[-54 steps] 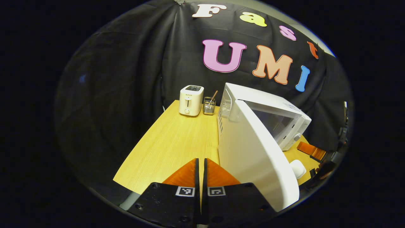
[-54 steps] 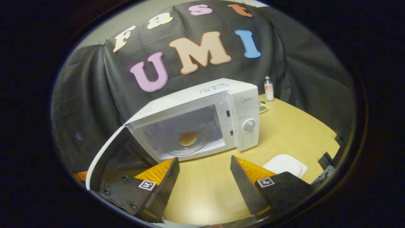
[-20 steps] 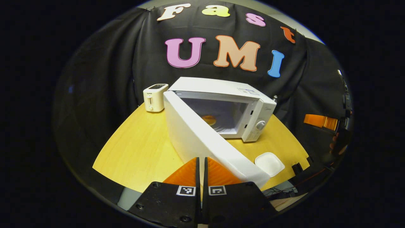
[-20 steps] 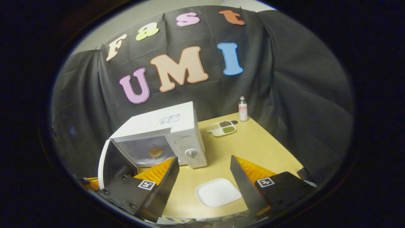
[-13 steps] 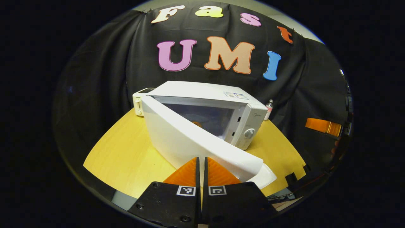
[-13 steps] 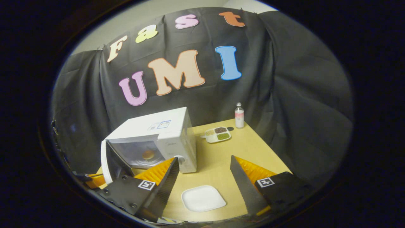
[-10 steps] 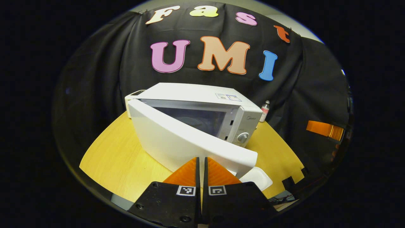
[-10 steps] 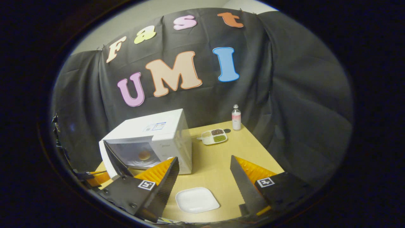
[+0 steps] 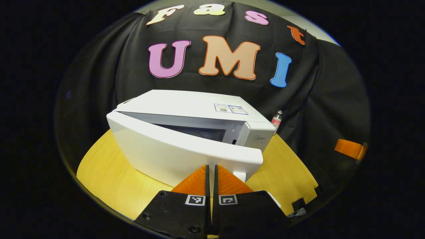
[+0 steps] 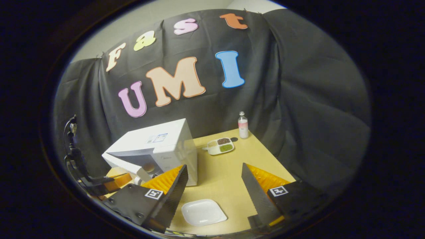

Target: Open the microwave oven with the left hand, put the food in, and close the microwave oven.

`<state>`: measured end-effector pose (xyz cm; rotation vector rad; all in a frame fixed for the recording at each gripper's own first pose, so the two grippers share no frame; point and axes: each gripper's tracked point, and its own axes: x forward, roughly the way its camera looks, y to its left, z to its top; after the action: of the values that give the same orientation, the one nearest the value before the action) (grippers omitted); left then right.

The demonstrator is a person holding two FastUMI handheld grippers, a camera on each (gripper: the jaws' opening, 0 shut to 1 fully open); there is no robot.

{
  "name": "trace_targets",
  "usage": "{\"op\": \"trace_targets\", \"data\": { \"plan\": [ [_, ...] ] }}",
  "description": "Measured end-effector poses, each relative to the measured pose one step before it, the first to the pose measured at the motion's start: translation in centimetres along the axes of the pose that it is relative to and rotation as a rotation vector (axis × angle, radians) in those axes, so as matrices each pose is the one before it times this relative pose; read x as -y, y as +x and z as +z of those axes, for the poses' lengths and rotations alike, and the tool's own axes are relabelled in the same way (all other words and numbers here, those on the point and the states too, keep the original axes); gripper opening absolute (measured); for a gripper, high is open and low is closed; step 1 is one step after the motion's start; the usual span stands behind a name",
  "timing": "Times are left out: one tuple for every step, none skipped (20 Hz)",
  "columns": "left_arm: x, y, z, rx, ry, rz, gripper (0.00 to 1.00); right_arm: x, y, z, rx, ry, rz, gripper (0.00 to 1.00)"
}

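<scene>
The white microwave [image 9: 199,106] stands on the wooden table [image 9: 99,166] with its door [image 9: 172,152] swung nearly closed; a narrow gap remains at the latch side. My left gripper [image 9: 211,167] is shut with nothing between its fingers, and its tips rest against the door's outer face. In the right gripper view the microwave [image 10: 159,137] sits at the left, and a round bun [image 10: 147,167] inside peeks past the door [image 10: 123,162]. The left gripper [image 10: 121,178] is at that door. My right gripper [image 10: 212,181] hangs open over the table's front, above a bare white plate [image 10: 204,212].
A sectioned tray [image 10: 219,146] of food and a small bottle [image 10: 243,124] stand at the table's far right corner. The bottle [image 9: 276,119] also shows behind the microwave. The table [image 10: 232,162] lies bare between plate and tray. Black cloth walls the booth.
The microwave door has swung from wide open to nearly closed, with my shut left gripper following it. My right gripper has drawn back from the microwave, staying open.
</scene>
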<state>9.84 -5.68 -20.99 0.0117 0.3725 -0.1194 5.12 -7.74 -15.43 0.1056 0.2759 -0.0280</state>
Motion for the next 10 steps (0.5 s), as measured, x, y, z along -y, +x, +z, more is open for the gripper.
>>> {"op": "trace_targets", "data": {
  "plan": [
    [0.183, 0.617, 0.197, -0.00626, -0.00715, -0.00015, 0.01, 0.059, 0.012, 0.002, -0.00304, 0.00275, -0.00415, 0.92],
    [0.153, 0.473, 0.225, 0.0006, -0.00298, -0.00356, 0.01, -0.064, 0.061, -0.104, -0.00191, 0.00362, 0.00005, 0.92],
    [0.142, 0.671, 0.304, 0.00404, 0.00141, -0.00139, 0.01, -0.096, 0.049, -0.035, -0.00007, 0.00195, -0.00088, 0.92],
    [0.046, 0.457, 0.143, -0.00103, 0.00319, 0.0004, 0.01, -0.022, -0.004, -0.064, 0.00063, -0.00098, -0.00258, 0.92],
    [0.155, 0.373, 0.225, 0.00007, 0.0022, -0.00286, 0.01, -0.027, 0.053, -0.129, -0.0006, -0.00321, -0.00337, 0.92],
    [0.311, 0.363, 0.377, 0.00401, 0.00339, -0.00666, 0.01, -0.039, 0.021, -0.051, -0.00085, -0.00328, -0.00281, 0.92],
    [0.165, 0.325, 0.284, 0.00183, 0.00512, -0.00545, 0.01, -0.046, 0.001, -0.189, -0.00365, -0.00402, -0.00158, 0.92],
    [0.188, 0.259, 0.315, 0.00379, 0.0066, -0.00442, 0.01, -0.012, 0.126, -0.167, -0.00161, -0.00351, -0.0028, 0.92],
    [0.048, 0.348, 0.263, 0.0044, 0.00441, 0.00127, 0.01, -0.095, 0.106, -0.051, -0.00051, -0.0014, -0.0017, 0.92],
    [0.122, 0.302, 0.278, 0.00433, -0.00103, -0.00034, 0.01, -0.093, -0.008, -0.04, -0.00124, -0.0028, 0.00101, 0.92]
  ]
}}
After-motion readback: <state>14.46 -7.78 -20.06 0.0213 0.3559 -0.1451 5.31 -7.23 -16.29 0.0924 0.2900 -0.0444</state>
